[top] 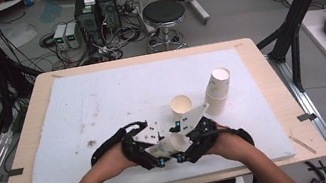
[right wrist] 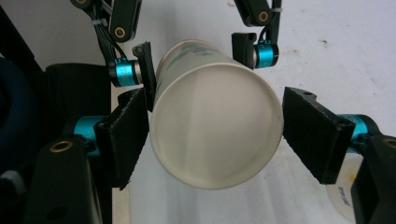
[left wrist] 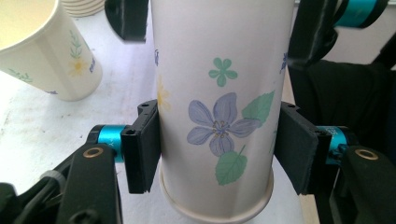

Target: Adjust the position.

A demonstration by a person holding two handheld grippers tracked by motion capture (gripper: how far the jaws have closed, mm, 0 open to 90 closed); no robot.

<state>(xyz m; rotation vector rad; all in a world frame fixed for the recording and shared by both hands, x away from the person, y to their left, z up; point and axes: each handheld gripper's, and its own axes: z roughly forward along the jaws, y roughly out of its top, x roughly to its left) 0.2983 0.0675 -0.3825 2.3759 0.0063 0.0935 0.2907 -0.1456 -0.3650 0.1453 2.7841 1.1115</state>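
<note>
Upright cup (top: 182, 110) and stack (top: 217, 91) (right) block forward.

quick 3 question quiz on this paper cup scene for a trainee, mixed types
1. True or false: the left gripper is shut on the flowered cup.
2. Do the right gripper pads press on that cup's wide end, or stand just off it?
3. What stands right of the lone open cup on the white mat?

Key: 1 true. 2 The left pad touches, the right stands just off; not clamped. 3 A tilted stack of cups.
</note>
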